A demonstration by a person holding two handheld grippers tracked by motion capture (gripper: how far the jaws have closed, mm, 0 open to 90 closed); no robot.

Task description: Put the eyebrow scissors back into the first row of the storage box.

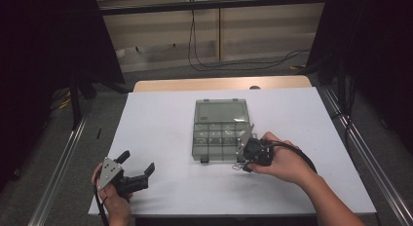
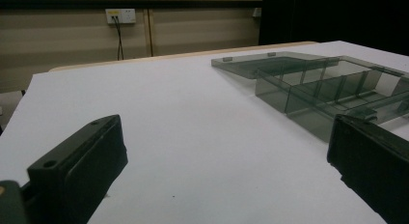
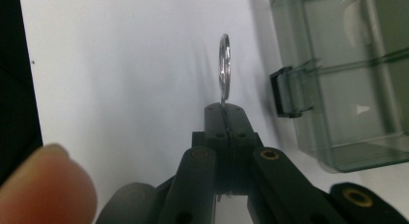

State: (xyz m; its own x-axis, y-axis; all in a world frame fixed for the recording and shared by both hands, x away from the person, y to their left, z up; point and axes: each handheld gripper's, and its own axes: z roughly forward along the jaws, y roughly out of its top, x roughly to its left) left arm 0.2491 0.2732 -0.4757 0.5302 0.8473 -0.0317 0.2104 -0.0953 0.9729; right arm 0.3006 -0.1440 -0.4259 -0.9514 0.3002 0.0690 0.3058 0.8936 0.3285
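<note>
We note the right gripper [image 3: 224, 108] clamped on a thin silver metal ring [image 3: 224, 64], at 7 o'clock of the smoky translucent plastic compartment box [image 1: 221, 131] (lid open); left gripper [image 1: 139, 161] gapes, idle.

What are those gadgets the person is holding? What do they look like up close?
Each hand holds a black gripper: the left gripper has two chunky black jaws and a grey three-cornered plate on top; the right gripper trails a black cable. Brass-coloured rivets dot its linkage. Both forearms are bare, with no sleeves.
</note>
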